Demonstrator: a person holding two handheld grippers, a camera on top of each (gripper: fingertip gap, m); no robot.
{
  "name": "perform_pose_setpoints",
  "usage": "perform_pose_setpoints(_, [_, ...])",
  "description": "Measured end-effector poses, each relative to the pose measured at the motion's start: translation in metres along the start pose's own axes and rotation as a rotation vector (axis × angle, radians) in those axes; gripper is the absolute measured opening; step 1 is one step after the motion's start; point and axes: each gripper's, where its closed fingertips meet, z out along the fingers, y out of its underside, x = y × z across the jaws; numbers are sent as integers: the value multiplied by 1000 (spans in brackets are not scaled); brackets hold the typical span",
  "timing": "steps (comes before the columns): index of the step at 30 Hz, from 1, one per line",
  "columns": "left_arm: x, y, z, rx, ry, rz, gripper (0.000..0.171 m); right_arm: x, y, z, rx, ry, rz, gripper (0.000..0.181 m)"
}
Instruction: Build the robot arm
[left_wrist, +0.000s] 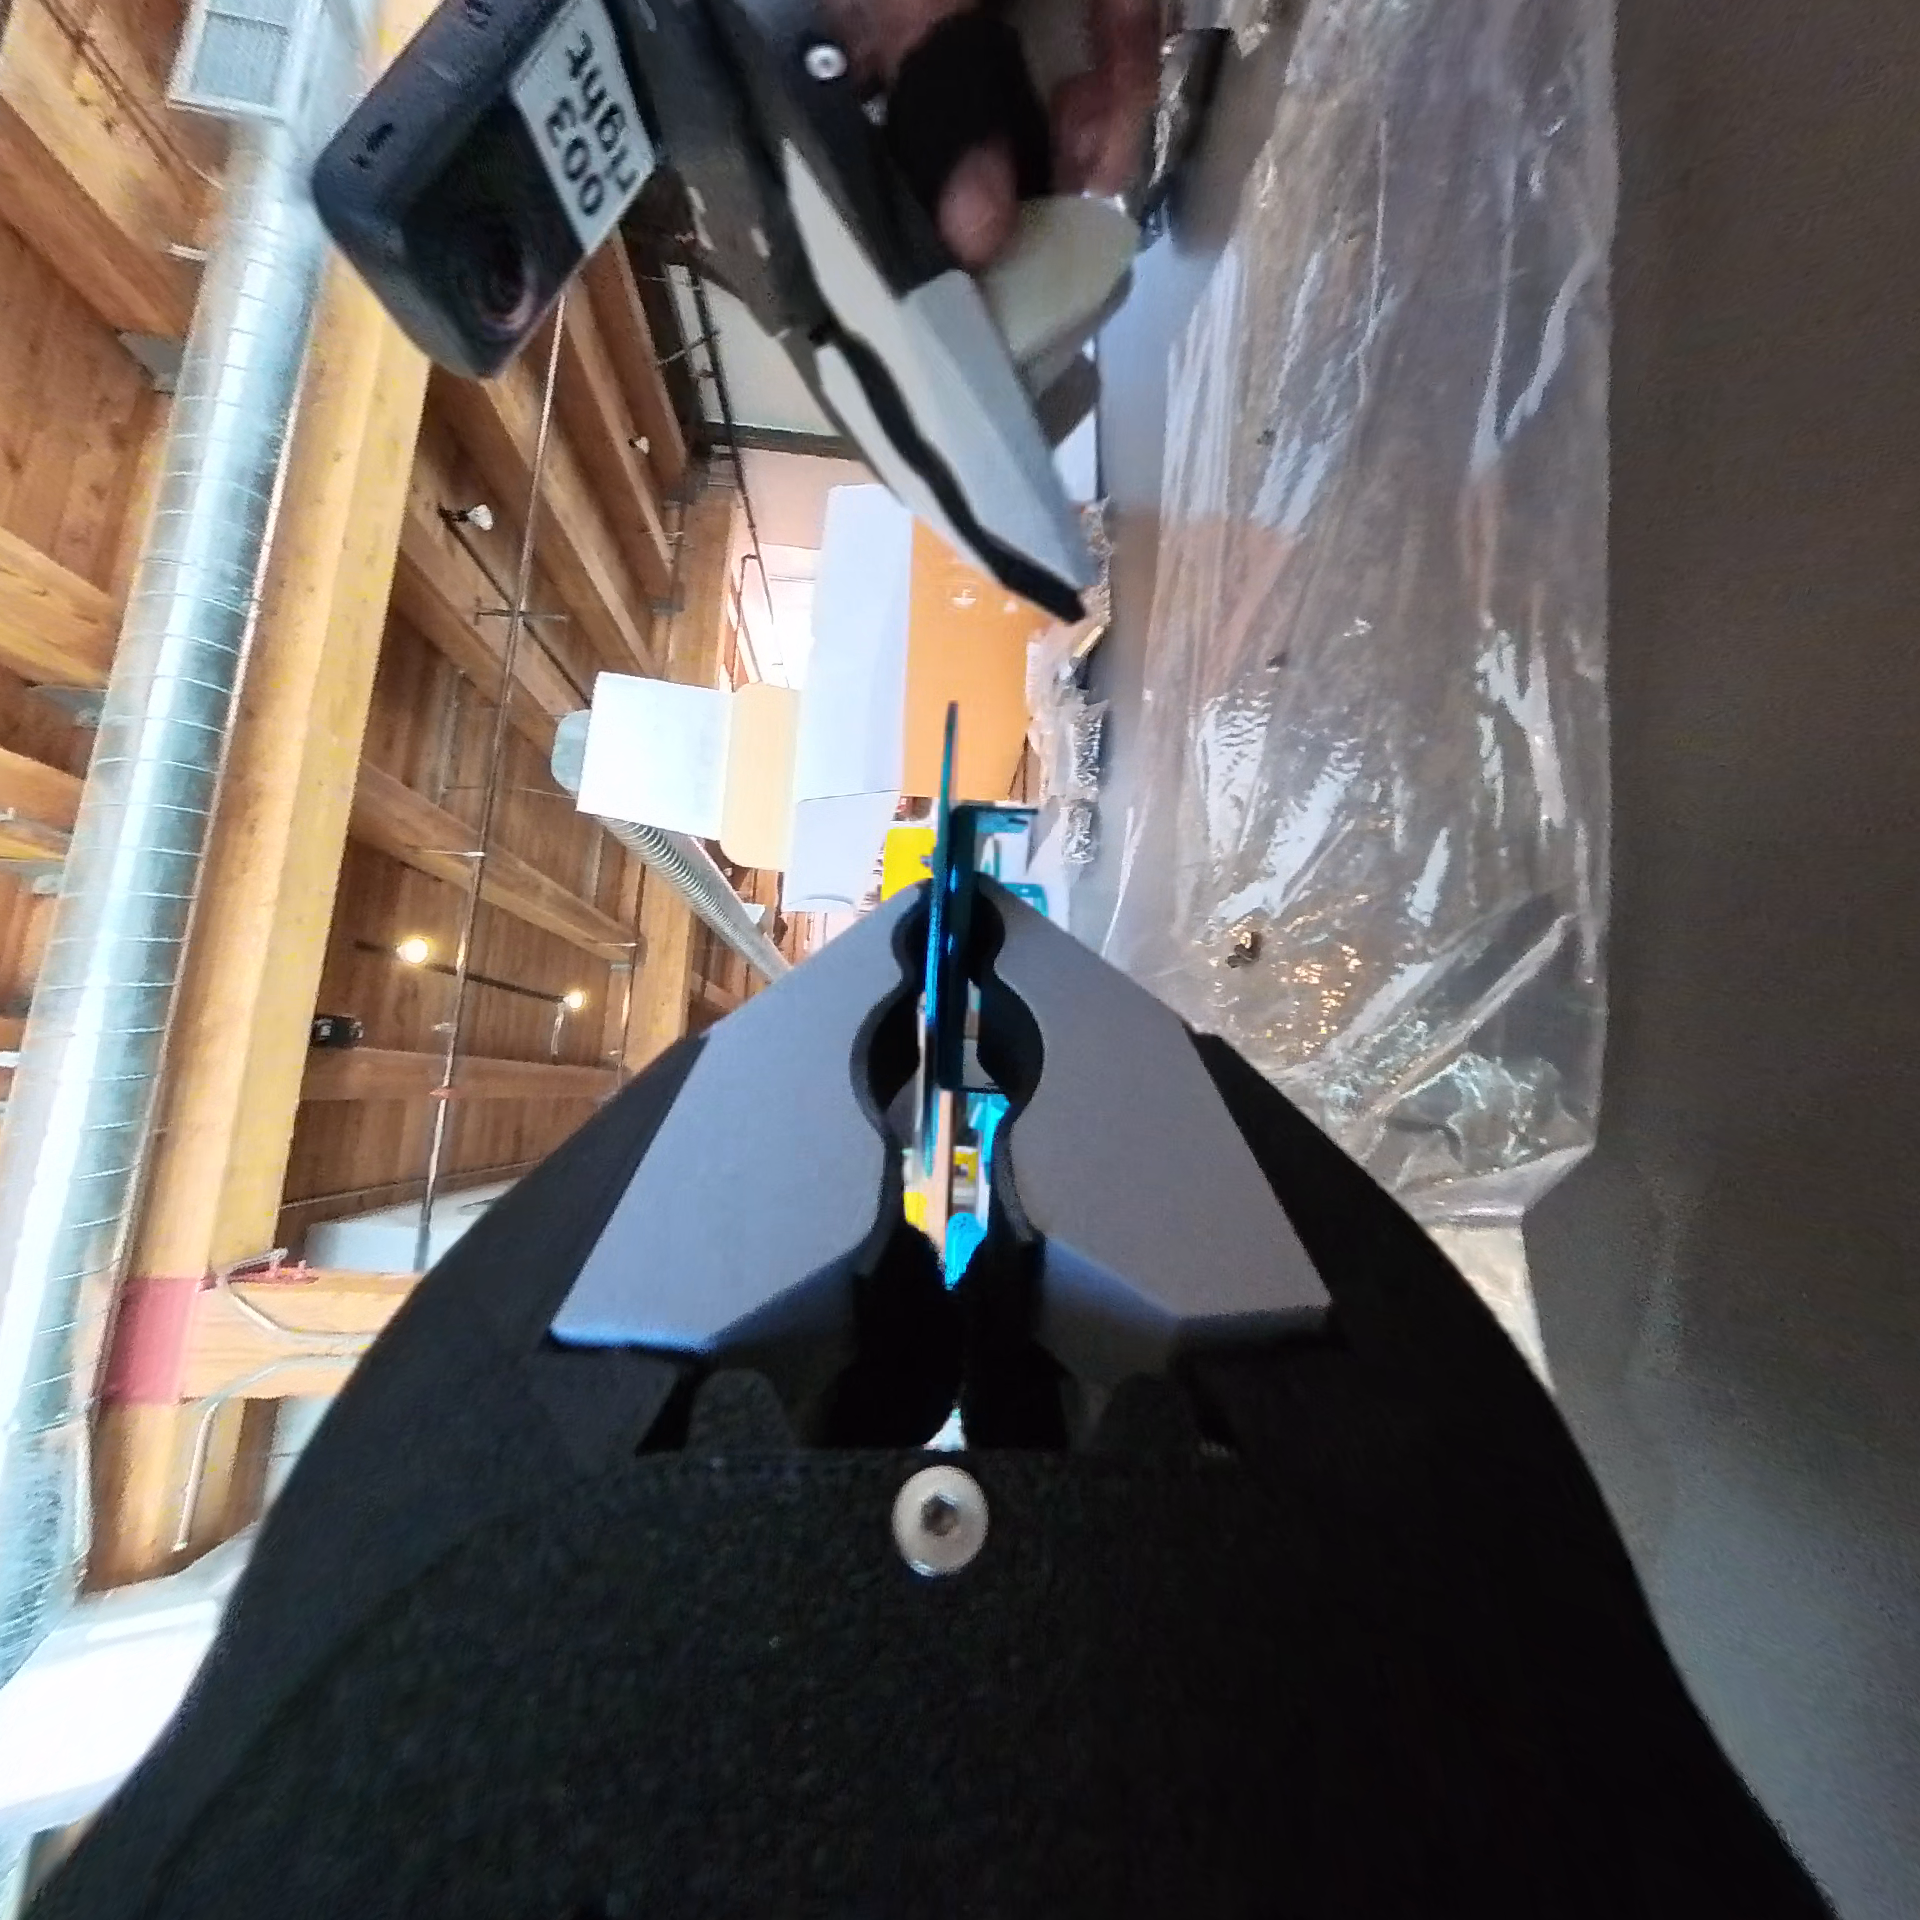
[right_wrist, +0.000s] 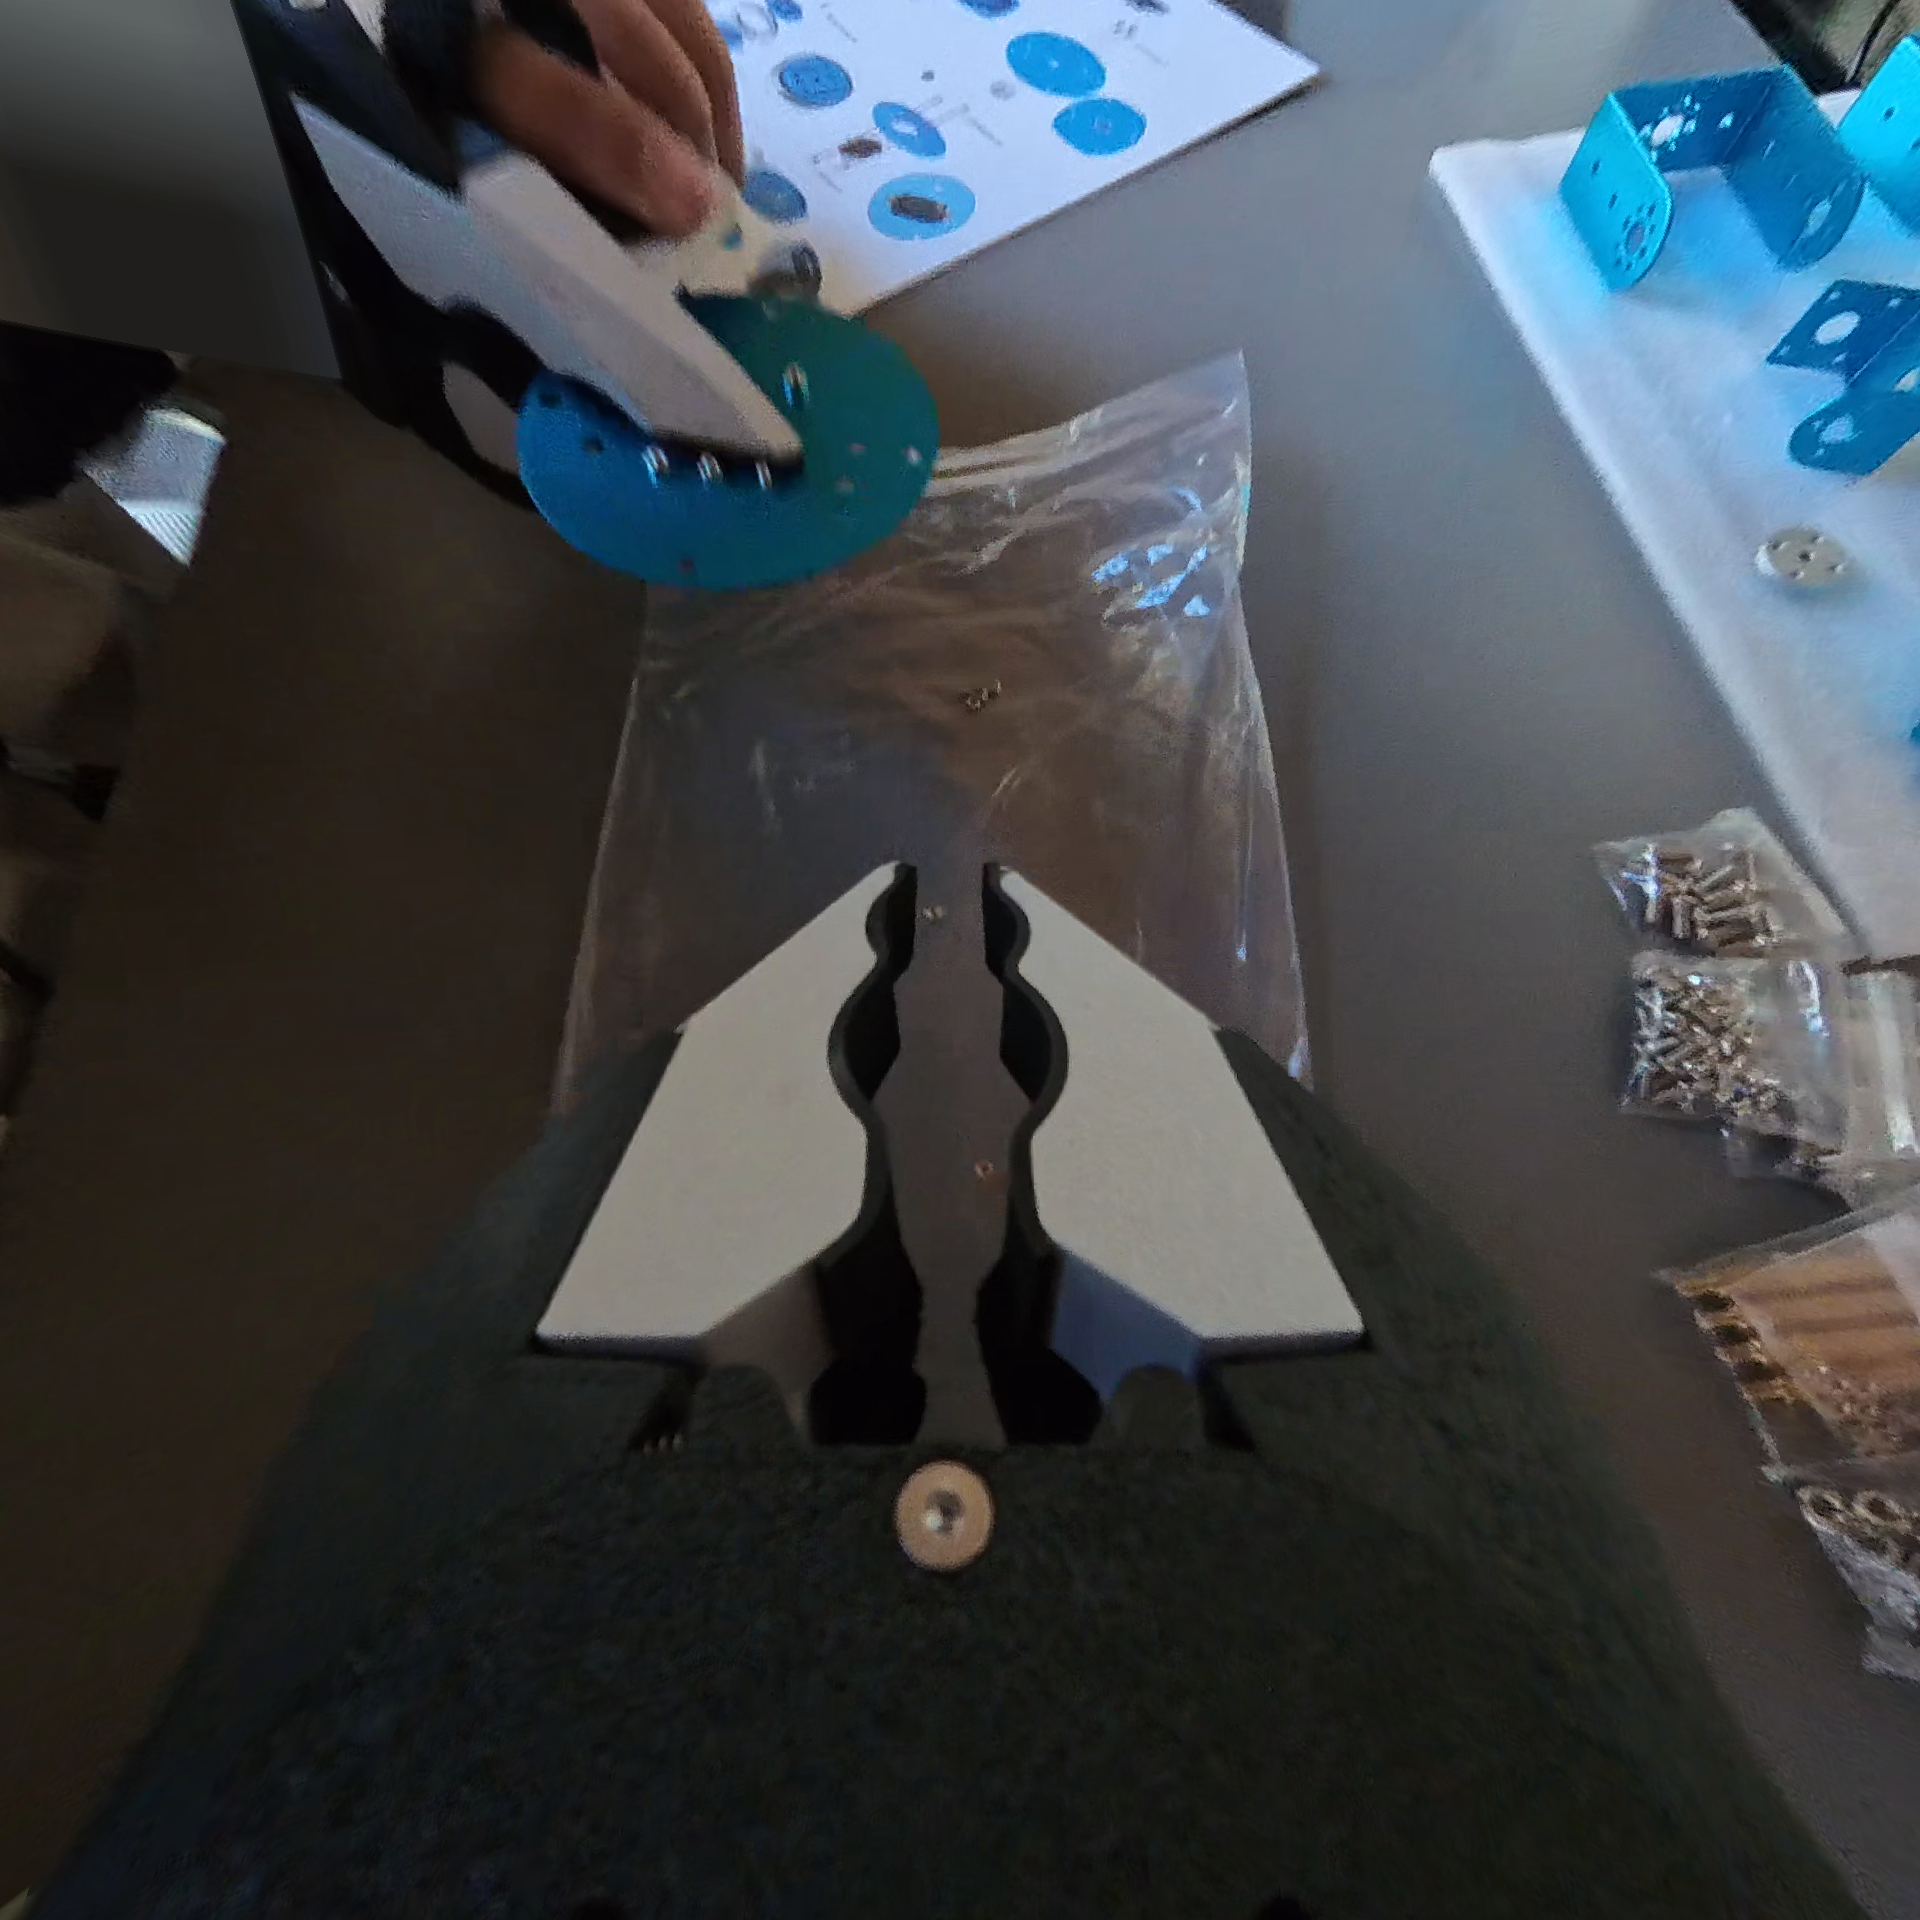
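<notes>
The left gripper (left_wrist: 951, 914) is clamped on a round blue metal disc (right_wrist: 727, 488), pinching it edge-on between its fingertips. In the right wrist view this disc shows its flat face, dotted with small holes and a few silver screw heads, held up in the air ahead and to the left of the right gripper. A person's hand (right_wrist: 613, 114) works the left tool.

The right gripper (right_wrist: 951, 883) holds nothing; its jaws stand slightly apart with the tabletop visible through the gap. Directly below and ahead of it lies a large clear plastic bag (right_wrist: 935, 727), nearly flat, with a few tiny loose screws (right_wrist: 982, 694) on it or inside it; which one cannot be told.

To the right of the right gripper sit small clear packets of screws (right_wrist: 1704, 997). Farther ahead on the right, blue metal brackets (right_wrist: 1704, 187) rest on a white tray (right_wrist: 1621, 436). Ahead and slightly left, beyond the disc, lies a printed parts sheet (right_wrist: 1039, 135).

Risks, as a judgement: the disc is gripped only on a thin edge, so a twist or bump from the other tool could make it pivot or slip out. The loose screws are tiny and could roll away or be lost in the crinkled bag if it is nudged.
</notes>
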Motion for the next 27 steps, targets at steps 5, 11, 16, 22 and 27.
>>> perform_pose_setpoints(5, [-6, 0, -1, -9, -58, 77, 1, -8, 9, 17, -23, 11, -96, 11])
perform_pose_setpoints(11, [-11, -4, -3, 1, -87, 78, 2, -4, 22, 32, -95, 35, -110, 10])
perform_pose_setpoints(16, [-11, -6, -3, 9, -83, 69, 2, -5, 24, 35, -103, 24, -112, 7])
perform_pose_setpoints(22, [-9, -6, -2, 11, -73, 64, 2, -5, 29, 39, -125, 35, -131, 6])
perform_pose_setpoints(27, [-6, -4, -1, 6, -59, 61, 1, -4, 29, 39, -124, 47, -137, 3])
